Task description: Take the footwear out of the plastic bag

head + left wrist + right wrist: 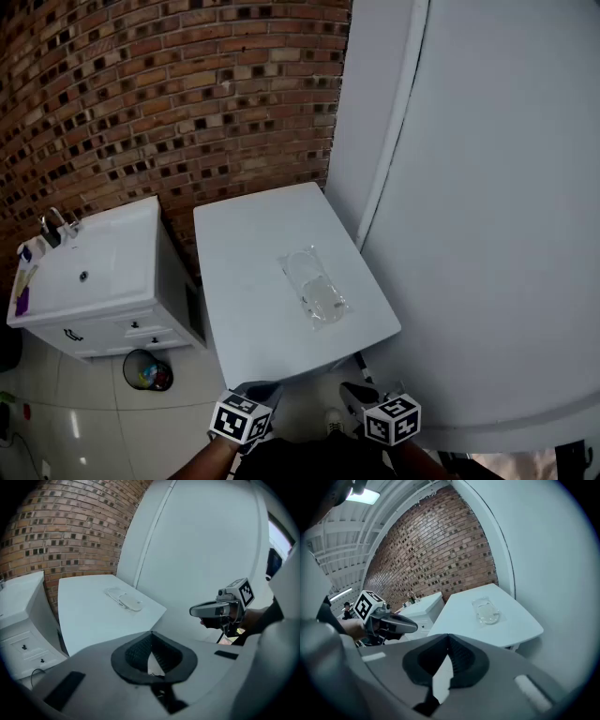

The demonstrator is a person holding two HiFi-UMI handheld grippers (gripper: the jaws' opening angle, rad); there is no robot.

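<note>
White table [244,281] by brick wall [141,94]; plastic bag [314,288] with footwear lies at centre-right, untouched. Left gripper [255,398], right gripper [361,398] closed, empty, short of table. Next: reach, open, pin bag.

**Three Cameras, One Shared Scene**

The head view looks steeply down from high up, well back from the white table [244,309]. The left gripper view sits low off the table's near end, facing along it toward the brick wall [61,531]. The right gripper view does likewise from the other side (each catches its partner: right gripper [194,611], left gripper [412,626]). All three share the table, plastic bag [315,287] and wall.
</note>
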